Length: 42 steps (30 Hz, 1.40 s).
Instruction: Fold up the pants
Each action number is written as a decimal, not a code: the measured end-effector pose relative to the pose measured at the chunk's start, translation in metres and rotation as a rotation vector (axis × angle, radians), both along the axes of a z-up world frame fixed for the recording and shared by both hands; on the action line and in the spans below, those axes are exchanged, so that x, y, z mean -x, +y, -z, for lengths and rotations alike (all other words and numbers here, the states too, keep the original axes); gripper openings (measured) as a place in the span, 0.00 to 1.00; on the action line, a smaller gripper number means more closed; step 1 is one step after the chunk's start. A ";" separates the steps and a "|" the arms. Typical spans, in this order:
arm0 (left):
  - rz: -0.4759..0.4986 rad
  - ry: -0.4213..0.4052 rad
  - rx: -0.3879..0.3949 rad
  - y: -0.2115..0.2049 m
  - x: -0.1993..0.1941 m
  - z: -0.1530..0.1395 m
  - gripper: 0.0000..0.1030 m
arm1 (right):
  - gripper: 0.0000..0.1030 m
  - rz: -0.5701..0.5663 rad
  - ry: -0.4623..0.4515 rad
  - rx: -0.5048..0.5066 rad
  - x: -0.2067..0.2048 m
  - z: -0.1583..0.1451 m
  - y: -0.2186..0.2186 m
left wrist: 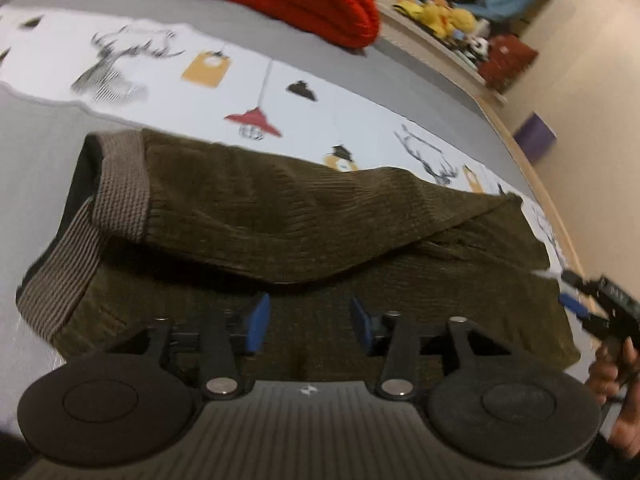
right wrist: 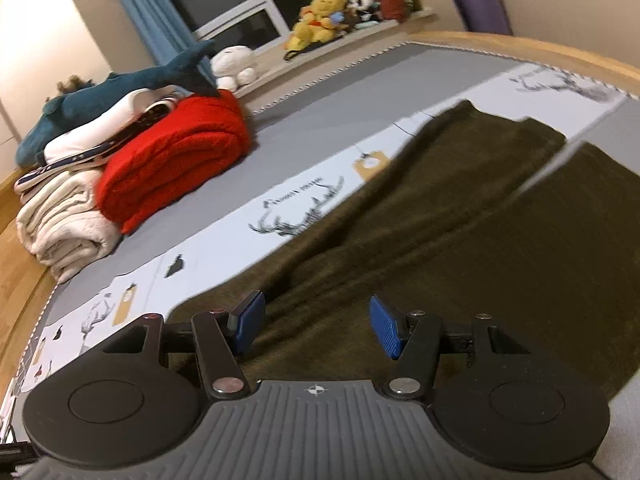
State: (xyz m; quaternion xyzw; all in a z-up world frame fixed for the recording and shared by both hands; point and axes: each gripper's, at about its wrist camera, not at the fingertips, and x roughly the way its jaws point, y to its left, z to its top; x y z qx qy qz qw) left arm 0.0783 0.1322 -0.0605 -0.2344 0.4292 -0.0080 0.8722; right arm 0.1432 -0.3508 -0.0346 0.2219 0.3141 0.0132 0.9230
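Note:
Dark olive corduroy pants (left wrist: pixel 280 216) lie on the bed, folded over on themselves, with the ribbed grey-brown waistband (left wrist: pixel 120 192) at the left in the left wrist view. My left gripper (left wrist: pixel 308 322) is open and empty, just above the pants' near edge. The right gripper also shows in the left wrist view (left wrist: pixel 576 300), held in a hand beside the pants' right end. In the right wrist view the pants (right wrist: pixel 460 232) stretch away with the two legs side by side. My right gripper (right wrist: pixel 316 330) is open and empty, low over the fabric.
The pants rest on a white printed cloth (left wrist: pixel 200 92) over a grey bed (right wrist: pixel 340 96) with a wooden rim. A red folded blanket (right wrist: pixel 176 156), cream towels (right wrist: pixel 64 228) and a blue plush shark (right wrist: pixel 120 88) are stacked at the far side. Plush toys sit on the windowsill (right wrist: pixel 320 20).

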 end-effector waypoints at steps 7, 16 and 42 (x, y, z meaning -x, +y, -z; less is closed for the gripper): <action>-0.170 0.070 0.079 0.027 -0.025 0.038 0.59 | 0.56 0.080 0.005 -0.046 -0.007 0.013 -0.026; -0.227 -0.022 0.181 0.043 -0.039 0.060 0.92 | 0.56 0.026 0.048 -0.015 -0.030 0.029 -0.020; -0.229 0.010 -0.035 0.024 -0.047 0.047 0.24 | 0.57 0.200 0.225 -0.050 -0.312 0.084 -0.074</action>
